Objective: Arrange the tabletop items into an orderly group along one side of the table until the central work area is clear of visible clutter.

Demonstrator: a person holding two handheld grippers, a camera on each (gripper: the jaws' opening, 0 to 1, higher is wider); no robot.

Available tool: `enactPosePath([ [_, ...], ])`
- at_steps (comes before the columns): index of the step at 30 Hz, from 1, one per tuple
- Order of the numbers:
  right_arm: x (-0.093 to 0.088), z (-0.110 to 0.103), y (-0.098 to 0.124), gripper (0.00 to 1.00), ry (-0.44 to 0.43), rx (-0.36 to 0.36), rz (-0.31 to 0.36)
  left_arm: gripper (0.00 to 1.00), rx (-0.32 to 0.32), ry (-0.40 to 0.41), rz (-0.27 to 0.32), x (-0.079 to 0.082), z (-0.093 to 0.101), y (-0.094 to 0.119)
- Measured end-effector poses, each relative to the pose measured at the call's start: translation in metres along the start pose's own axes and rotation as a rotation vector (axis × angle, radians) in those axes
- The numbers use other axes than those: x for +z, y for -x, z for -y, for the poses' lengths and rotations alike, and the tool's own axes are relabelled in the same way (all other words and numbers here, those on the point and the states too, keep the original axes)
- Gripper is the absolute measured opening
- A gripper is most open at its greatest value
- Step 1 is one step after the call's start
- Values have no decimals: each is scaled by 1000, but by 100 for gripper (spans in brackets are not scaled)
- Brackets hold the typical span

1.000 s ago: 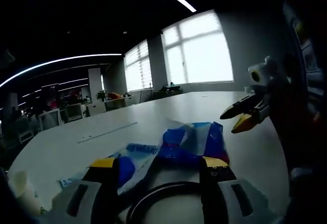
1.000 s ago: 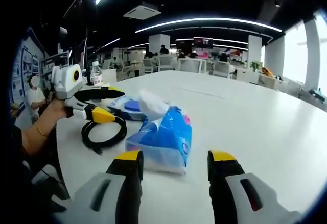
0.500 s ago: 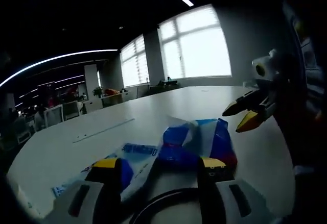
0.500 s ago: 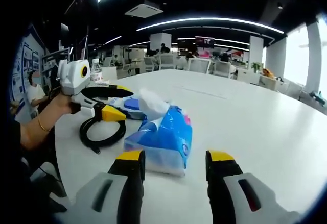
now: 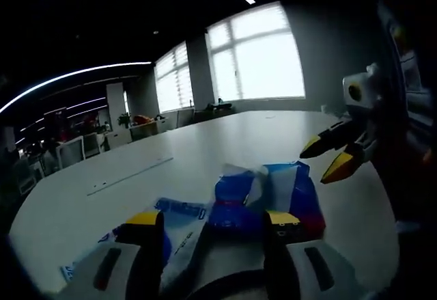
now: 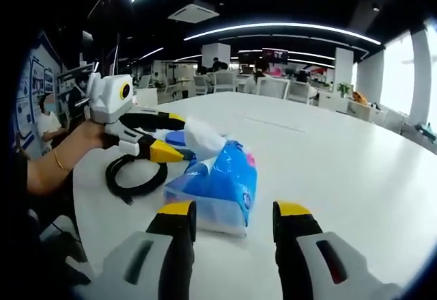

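Note:
A blue tissue pack (image 6: pixel 217 185) with a white tissue sticking out of its top lies on the white table (image 6: pixel 328 156), just ahead of my right gripper (image 6: pixel 234 210), which is open and empty. My left gripper (image 6: pixel 176 136) comes in from the left, open, its tips right beside the pack's upper end. In the left gripper view the same tissue pack (image 5: pixel 268 195) sits just past my open left gripper (image 5: pixel 213 219). A flat blue-and-white wipes pack (image 5: pixel 179 219) lies to its left. My right gripper (image 5: pixel 336 154) hangs open at the right.
A coiled black cable (image 6: pixel 134 175) lies on the table below the left gripper, by the table's near edge. The wipes pack (image 6: pixel 172 140) lies behind the tissue pack. A person's hand (image 6: pixel 76 151) holds the left gripper. Bare tabletop stretches away to the right.
My left gripper has moved forward over the cable coil, closer to the tissue pack. The right gripper has barely moved. Both stay open.

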State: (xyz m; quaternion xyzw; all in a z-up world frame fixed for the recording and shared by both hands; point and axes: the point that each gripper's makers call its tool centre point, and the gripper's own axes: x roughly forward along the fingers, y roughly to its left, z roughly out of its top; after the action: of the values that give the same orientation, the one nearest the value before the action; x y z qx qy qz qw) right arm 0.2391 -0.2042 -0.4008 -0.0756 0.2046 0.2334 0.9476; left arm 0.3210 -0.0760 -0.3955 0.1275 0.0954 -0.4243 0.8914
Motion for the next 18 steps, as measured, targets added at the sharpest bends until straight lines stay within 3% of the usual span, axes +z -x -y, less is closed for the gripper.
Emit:
enactPosePath([
  [13, -2, -2, -3, 40, 6, 5, -8, 55, -55, 13, -36, -2, 5, -17],
  [18, -2, -1, -3, 40, 2, 6, -8, 48, -49, 9, -61, -7, 1, -21],
])
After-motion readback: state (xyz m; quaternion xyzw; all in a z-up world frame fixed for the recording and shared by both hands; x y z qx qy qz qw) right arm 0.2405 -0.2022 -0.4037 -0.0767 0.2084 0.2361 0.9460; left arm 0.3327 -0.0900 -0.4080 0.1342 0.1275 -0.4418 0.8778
